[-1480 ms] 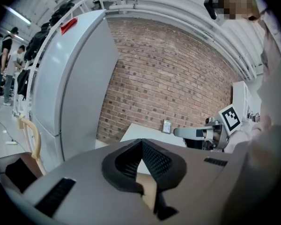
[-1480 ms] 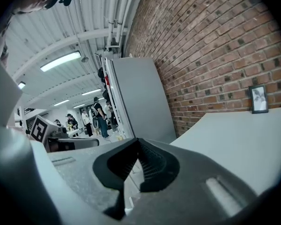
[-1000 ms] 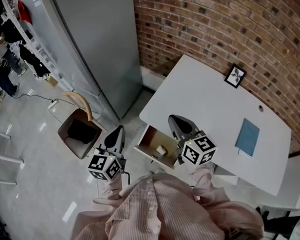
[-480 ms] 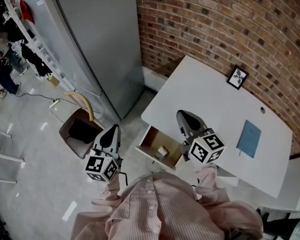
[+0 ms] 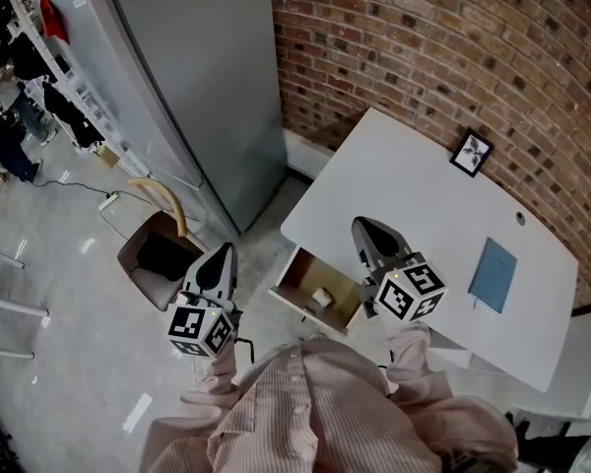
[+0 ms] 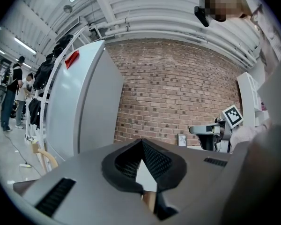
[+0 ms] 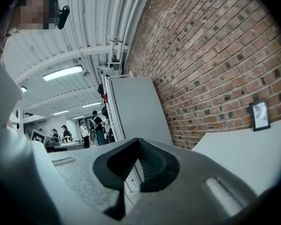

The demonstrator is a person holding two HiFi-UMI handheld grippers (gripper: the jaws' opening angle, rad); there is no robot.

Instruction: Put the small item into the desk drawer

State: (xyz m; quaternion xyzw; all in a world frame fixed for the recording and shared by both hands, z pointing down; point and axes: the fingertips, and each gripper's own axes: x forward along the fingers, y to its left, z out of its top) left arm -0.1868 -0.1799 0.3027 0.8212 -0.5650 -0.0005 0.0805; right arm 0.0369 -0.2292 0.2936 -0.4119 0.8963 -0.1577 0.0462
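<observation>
You are holding both tools shut and empty, left tool point(image 5: 224, 251) beside the drawer point(image 5: 294, 267), right tool point(image 5: 365, 228) just behind it; the small item point(image 5: 320, 296) is lying inside; pushing the open drawer crookedly is risking a jam.

One camera on my head, two hand-held.
The head view looks steeply down on the white desk point(image 5: 414, 195); both gripper views look out low, tilted upward; all three share the brick wall point(image 5: 424, 47) and grey cabinet point(image 5: 177, 77).
</observation>
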